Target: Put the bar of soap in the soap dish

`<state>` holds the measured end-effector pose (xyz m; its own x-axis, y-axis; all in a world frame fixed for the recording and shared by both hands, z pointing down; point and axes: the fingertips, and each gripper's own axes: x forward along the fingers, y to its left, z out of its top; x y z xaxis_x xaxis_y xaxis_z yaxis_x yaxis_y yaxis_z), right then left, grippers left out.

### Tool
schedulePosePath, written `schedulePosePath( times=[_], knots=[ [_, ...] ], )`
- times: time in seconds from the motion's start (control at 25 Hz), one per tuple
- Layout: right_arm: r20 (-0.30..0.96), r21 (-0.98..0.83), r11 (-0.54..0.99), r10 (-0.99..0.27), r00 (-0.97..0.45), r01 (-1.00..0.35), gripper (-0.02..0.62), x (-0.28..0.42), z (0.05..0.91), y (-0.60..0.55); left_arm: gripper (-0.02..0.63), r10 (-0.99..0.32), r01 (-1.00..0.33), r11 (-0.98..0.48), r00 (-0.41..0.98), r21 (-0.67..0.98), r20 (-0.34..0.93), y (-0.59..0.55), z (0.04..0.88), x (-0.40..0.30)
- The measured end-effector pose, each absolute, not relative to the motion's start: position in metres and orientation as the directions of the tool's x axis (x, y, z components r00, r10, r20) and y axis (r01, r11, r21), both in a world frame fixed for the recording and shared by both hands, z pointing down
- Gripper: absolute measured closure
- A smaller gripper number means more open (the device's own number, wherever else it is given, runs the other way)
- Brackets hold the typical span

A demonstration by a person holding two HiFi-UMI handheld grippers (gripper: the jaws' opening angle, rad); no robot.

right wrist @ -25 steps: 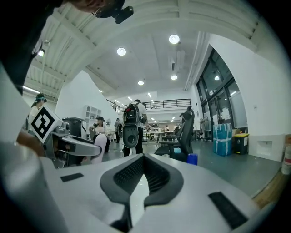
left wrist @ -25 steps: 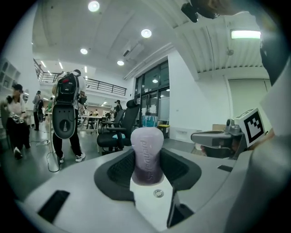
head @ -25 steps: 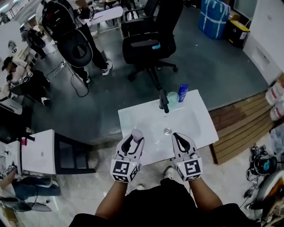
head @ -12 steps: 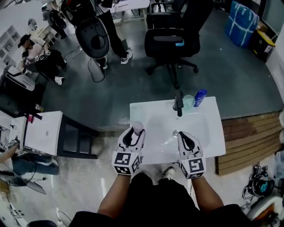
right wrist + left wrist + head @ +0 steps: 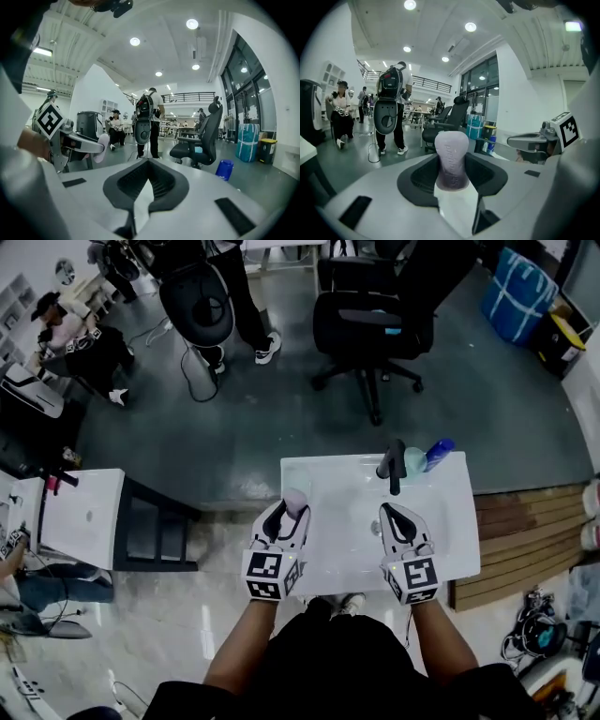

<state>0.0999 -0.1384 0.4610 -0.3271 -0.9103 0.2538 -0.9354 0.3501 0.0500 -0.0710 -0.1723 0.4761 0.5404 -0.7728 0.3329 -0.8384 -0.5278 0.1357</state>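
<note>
A lilac bar of soap (image 5: 293,502) stands upright between the jaws of my left gripper (image 5: 286,510), which is shut on it over the left edge of the white sink top (image 5: 450,521). In the left gripper view the soap (image 5: 451,159) fills the gap between the dark pads. My right gripper (image 5: 395,513) hangs over the basin, just in front of the black faucet (image 5: 393,465), shut with nothing in it (image 5: 149,185). A pale green round container (image 5: 413,461), perhaps the soap dish, sits behind the faucet at the sink's back edge.
A blue bottle (image 5: 438,452) stands at the sink's back right corner, next to the green container. A black office chair (image 5: 375,315) and standing people are on the grey floor beyond. A white side table (image 5: 84,517) is to the left, wooden boards (image 5: 525,540) to the right.
The head camera has shifted, so the sink sits further right and higher in view. Both grippers keep about the same places over the sink, and the left still holds the soap.
</note>
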Motion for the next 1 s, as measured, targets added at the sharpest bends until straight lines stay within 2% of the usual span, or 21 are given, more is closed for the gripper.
schedulePosePath(
  times=[0.36,0.64,1.0],
  knots=[
    [0.358,0.146,0.458,-0.851,-0.385,-0.877,0.589,0.084,0.492,-0.142,0.411,-0.763,-0.859,-0.484,0.507,0.167,0.401,-0.201,0.501,-0.081],
    [0.388,0.096,0.519,-0.805,-0.448,-0.85,0.589,0.075,0.515,-0.141,0.41,-0.752,-0.913,-0.386,0.394,0.131,0.528,-0.217,0.534,-0.091],
    [0.365,-0.079,0.514,-0.782,-0.504,-0.854,0.589,0.057,0.504,-0.164,0.41,-0.719,-0.949,-0.291,0.302,0.124,0.626,-0.238,0.574,-0.091]
  ],
)
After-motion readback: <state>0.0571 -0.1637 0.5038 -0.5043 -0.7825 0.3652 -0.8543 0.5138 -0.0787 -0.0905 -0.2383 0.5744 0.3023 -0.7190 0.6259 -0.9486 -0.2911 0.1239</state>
